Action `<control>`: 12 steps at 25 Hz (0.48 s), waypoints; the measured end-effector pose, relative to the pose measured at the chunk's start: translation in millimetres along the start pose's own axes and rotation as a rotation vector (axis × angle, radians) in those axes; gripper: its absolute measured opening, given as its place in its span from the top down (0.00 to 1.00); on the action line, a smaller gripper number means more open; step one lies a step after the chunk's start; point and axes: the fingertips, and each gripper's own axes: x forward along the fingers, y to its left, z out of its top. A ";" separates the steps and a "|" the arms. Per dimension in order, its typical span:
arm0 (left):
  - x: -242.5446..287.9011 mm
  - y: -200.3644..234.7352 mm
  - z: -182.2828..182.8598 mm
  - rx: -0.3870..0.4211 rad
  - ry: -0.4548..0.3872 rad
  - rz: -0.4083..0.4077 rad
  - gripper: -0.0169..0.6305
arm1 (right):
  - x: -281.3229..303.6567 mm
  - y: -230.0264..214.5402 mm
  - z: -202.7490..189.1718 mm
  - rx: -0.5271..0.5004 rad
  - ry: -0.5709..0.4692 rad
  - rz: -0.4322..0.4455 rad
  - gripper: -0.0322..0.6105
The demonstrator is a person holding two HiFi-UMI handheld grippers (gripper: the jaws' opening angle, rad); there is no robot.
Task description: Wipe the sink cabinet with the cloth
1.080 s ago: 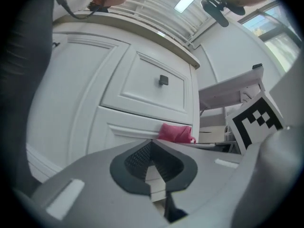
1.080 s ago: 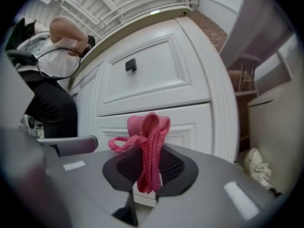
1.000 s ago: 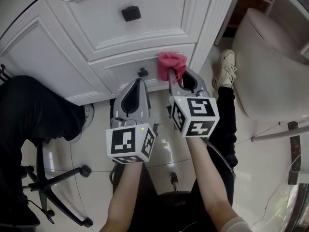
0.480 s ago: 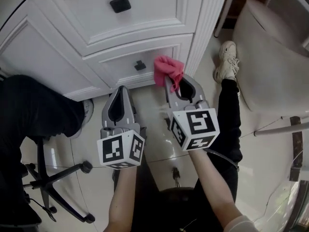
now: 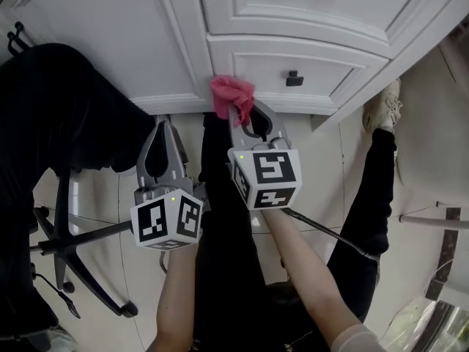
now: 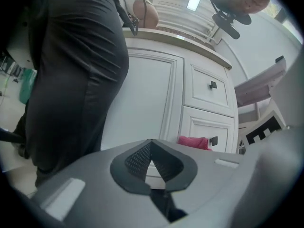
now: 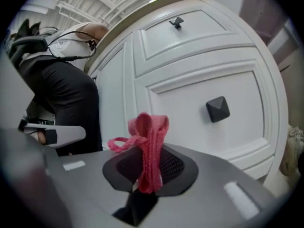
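Observation:
The white sink cabinet (image 5: 183, 42) fills the top of the head view. My right gripper (image 5: 239, 114) is shut on a bunched pink cloth (image 5: 232, 94). The cloth sits against the cabinet front at the lower drawer's bottom left corner, left of that drawer's black knob (image 5: 294, 78). In the right gripper view the cloth (image 7: 149, 146) stands up between the right gripper (image 7: 148, 163) jaws, with the lower knob (image 7: 218, 109) to its right. My left gripper (image 5: 163, 139) hangs left of it and short of the cabinet, shut and empty. The left gripper view shows the cloth (image 6: 194, 142) beside the left gripper (image 6: 151, 148).
A person in black clothes (image 5: 58, 116) stands close at the left against the cabinet door (image 6: 142, 99). An office chair base (image 5: 73, 240) lies on the tiled floor at lower left. My own legs and a shoe (image 5: 382, 108) reach toward the cabinet's right corner.
Both grippers have moved left along the cabinet front. The cloth has gone from the lower drawer's right side to its left corner. The left gripper stays shut and empty.

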 end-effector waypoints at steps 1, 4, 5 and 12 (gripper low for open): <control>3.8 -6.1 -3.0 -0.008 -0.001 -0.009 0.95 | -0.1 -6.0 0.8 -0.008 0.001 -0.010 0.86; 18.3 -42.0 -10.0 -0.044 0.020 -0.067 0.95 | -6.2 -29.2 3.8 -0.018 -0.003 -0.040 0.86; 24.0 -56.7 -15.1 -0.069 0.033 -0.091 0.95 | -11.0 -40.7 3.0 -0.008 -0.005 -0.058 0.86; 55.1 -183.2 -59.2 -0.085 0.090 -0.265 0.95 | -72.7 -171.0 -4.4 0.057 -0.019 -0.268 0.86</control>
